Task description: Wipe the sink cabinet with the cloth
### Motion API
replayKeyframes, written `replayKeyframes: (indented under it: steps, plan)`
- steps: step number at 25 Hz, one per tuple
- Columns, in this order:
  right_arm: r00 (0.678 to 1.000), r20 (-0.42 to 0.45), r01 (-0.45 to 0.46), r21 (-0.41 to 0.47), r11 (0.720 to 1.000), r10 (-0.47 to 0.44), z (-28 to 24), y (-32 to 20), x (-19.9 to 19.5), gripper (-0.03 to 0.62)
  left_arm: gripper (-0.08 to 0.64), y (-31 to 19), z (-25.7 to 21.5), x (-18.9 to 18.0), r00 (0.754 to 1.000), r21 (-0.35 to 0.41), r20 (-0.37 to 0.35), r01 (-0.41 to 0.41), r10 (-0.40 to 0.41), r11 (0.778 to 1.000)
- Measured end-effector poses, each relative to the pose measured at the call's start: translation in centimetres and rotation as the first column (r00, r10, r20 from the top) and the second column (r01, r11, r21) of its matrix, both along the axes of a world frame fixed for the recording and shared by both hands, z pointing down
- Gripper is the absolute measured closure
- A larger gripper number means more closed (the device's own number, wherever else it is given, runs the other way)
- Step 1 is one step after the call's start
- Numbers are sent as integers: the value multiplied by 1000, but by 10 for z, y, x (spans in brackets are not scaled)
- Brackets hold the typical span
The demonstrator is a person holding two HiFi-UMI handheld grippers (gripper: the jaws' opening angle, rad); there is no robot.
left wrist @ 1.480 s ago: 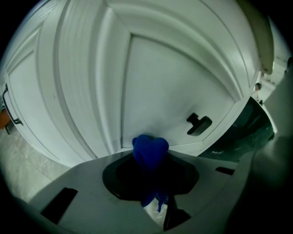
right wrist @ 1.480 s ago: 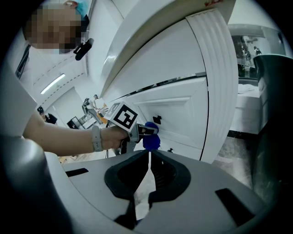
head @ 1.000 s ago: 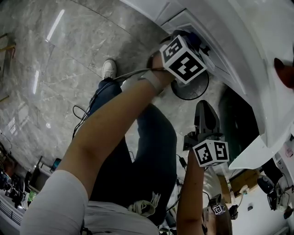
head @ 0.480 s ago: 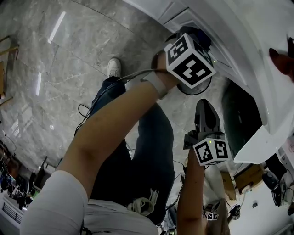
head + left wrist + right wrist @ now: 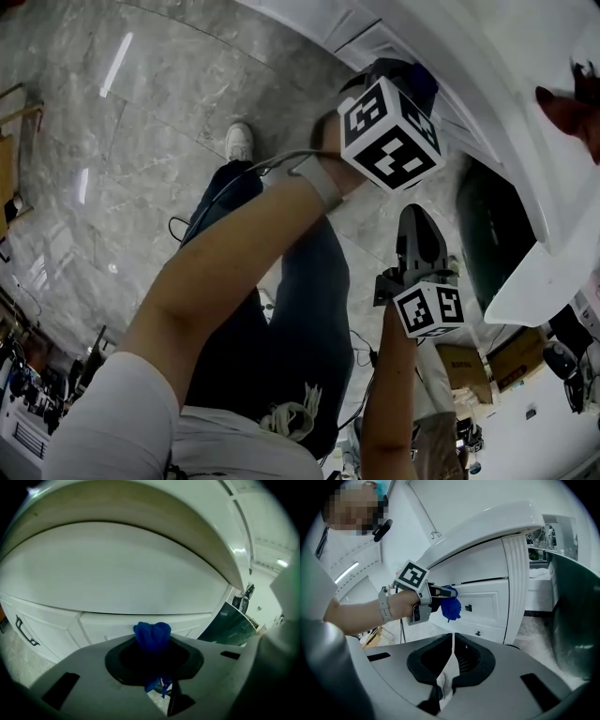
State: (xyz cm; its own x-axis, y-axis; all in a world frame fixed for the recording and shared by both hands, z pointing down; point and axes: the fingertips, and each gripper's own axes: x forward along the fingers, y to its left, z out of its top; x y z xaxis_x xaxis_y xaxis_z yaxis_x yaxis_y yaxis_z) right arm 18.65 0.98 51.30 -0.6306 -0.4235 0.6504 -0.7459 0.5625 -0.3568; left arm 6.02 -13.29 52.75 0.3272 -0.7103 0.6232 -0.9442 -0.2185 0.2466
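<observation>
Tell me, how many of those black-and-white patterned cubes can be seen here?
2. One cube sits on the left gripper, up by the white cabinet; the other cube sits on the right gripper, lower down. Others may be hidden.

White sleeve (image 5: 112, 412), dk jeans (image 5: 309, 319), white shoe (image 5: 241, 142), grey wrist strap (image 5: 320, 179).

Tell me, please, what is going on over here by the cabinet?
A person is tending a white panelled sink cabinet with two handheld grippers. The left gripper is clamped on a bunched blue cloth and holds it up at the cabinet's front; whether the cloth touches the panel is unclear. The right gripper hangs lower, jaws together, holding nothing.
</observation>
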Motion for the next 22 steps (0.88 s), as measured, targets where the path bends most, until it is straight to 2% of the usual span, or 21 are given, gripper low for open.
replayKeyframes:
  steps: [5, 8, 16, 22]
  plan:
    - [1000, 19, -16, 13, 1000, 16, -1, -2, -2, 563, 462, -3, 6, 12, 999, -3, 6, -34, 34, 999]
    - [999, 30, -43, 15, 999, 43, 1, -1, 5, 563, 462, -5, 9, 24, 999, -7, -15, -50, 50, 999]
    - [988, 34, -151, 2, 989, 151, 2, 12, 47, 563, 462, -6, 10, 80, 990, -24, -34, -140, 139, 990]
    - [982, 33, -185, 6, 983, 185, 5, 13, 76, 563, 462, -7, 13, 118, 982, -24, -51, -182, 180, 983]
